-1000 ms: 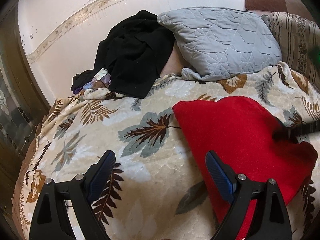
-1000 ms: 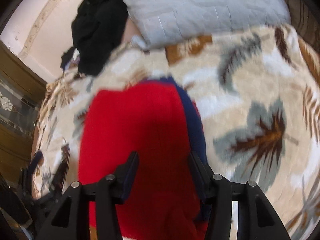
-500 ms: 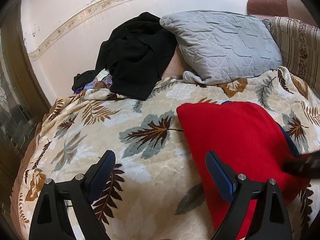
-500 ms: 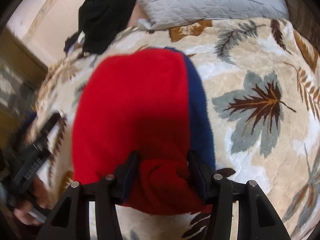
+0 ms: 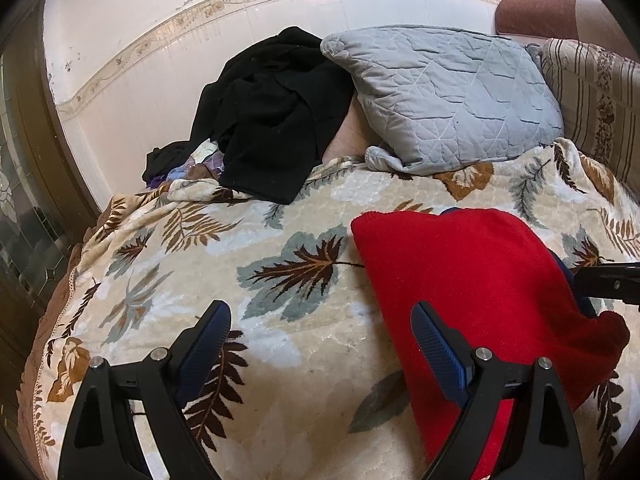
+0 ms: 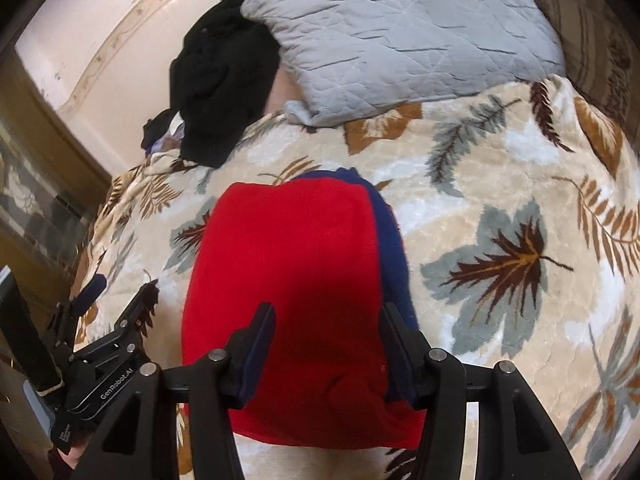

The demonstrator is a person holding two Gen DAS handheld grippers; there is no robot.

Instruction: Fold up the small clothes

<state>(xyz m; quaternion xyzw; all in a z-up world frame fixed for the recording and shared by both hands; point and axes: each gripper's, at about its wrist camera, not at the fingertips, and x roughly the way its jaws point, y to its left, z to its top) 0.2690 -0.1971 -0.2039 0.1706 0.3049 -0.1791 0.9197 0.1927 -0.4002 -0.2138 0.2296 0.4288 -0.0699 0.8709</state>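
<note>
While unheld, red garment [image 5: 472,280] flat.

you see a fuzzy matt red knit garment [image 5: 472,280] on a plush leaf-print blanket [image 5: 280,320], beside a quilted grey cloth pillow [image 5: 448,96].

Garment [image 5: 472,280] on blanket [image 5: 280,320], pillow [image 5: 448,96] behind.

Evenly lit, soft indoor light, no hard glare. Sharp across the left wrist view; softer in the right, with the wall [image 6: 92,20] and far left edge smeared. Strong fisheye bending, black corners in both. Faint shadow on the red garment [image 6: 288,264] ahead of the right hand-held gripper [image 6: 326,334].
</note>
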